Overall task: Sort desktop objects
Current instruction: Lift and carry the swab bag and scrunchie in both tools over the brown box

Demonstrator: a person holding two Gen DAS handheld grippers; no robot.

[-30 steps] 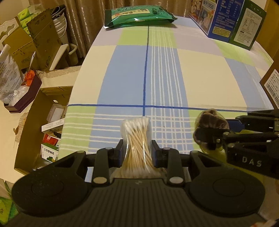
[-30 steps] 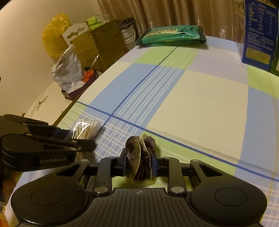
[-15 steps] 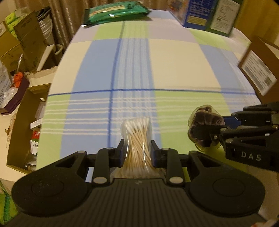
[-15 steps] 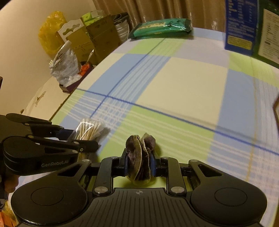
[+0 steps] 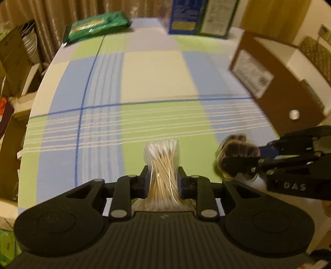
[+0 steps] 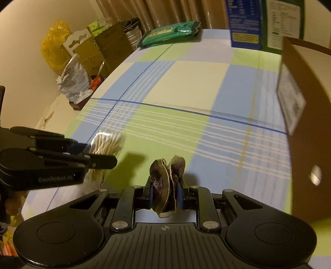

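Left claw: left claw [image 5: 162,182] is clamped on a clear bag of cotton swabs [image 5: 163,163], pinching it at the waist so the white tips fan out above the pads; the bag is carried clear of the desk.
Right claw: right claw [image 6: 165,195] is closing tighter on a crumpled dark brown cloth [image 6: 166,182] squeezed between its blue pads, also held above the desk.
Side by side: seen from the left wrist, the right claw and its cloth [image 5: 238,155] sit just to the right of the swabs, near but not touching.
Desk: desk [image 5: 153,68] wears a checked cover of blue, green and cream.
Box: brown cardboard box [image 6: 308,128] with a white label stands at the right edge.
Far end: green flat packet [image 5: 97,27] lies flat; blue carton [image 5: 184,16] stands upright beside a green one.
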